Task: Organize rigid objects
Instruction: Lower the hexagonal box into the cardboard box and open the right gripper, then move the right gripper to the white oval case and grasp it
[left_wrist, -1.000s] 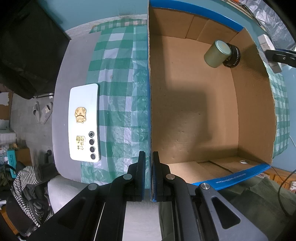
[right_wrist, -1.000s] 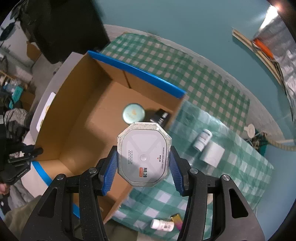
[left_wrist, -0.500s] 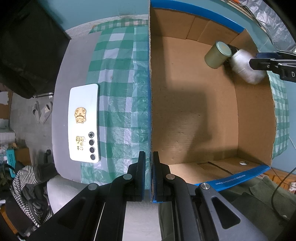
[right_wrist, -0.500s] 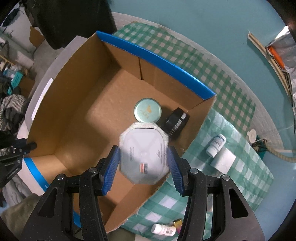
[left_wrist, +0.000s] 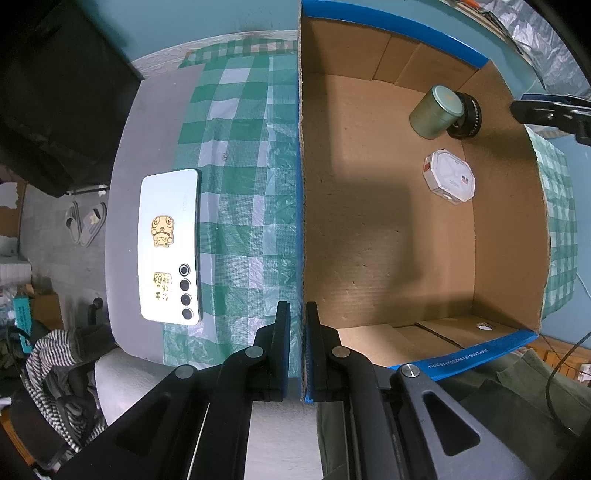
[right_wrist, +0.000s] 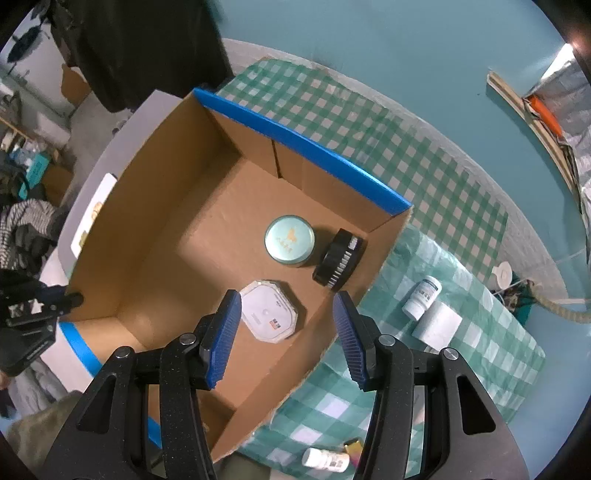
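Note:
An open cardboard box with blue-taped rims stands on the green checked cloth. My left gripper is shut on the box's left wall, one finger on each side. My right gripper hangs open above the box's right part, nothing between its blue pads. Below it a white octagonal device lies flat on the box floor. Behind it stand a pale green tin and a black round ribbed object, both in the far right corner.
A white phone lies face down on the grey table left of the box. Right of the box on the cloth lie a white bottle, a paper roll and, nearer, another white bottle.
The right gripper moved over the box and let go of the octagonal device, which now lies on the box floor. The left gripper kept its hold on the wall.

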